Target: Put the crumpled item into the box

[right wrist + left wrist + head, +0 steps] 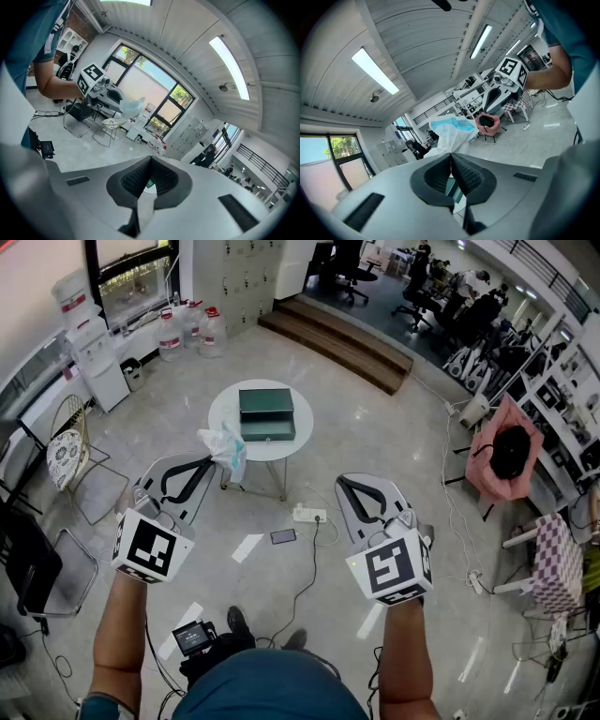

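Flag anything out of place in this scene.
A phone lies loose on the floor beside a power strip, with cables trailing near the table: likely a trip hazard. The left gripper holds the crumpled bag normally. Nothing looks spilled or damaged.

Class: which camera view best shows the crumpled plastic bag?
The left gripper view: the crumpled plastic bag fills the middle, pinched in the left claw. The head view shows it smaller, near the table; the right gripper view shows it tiny and distant.
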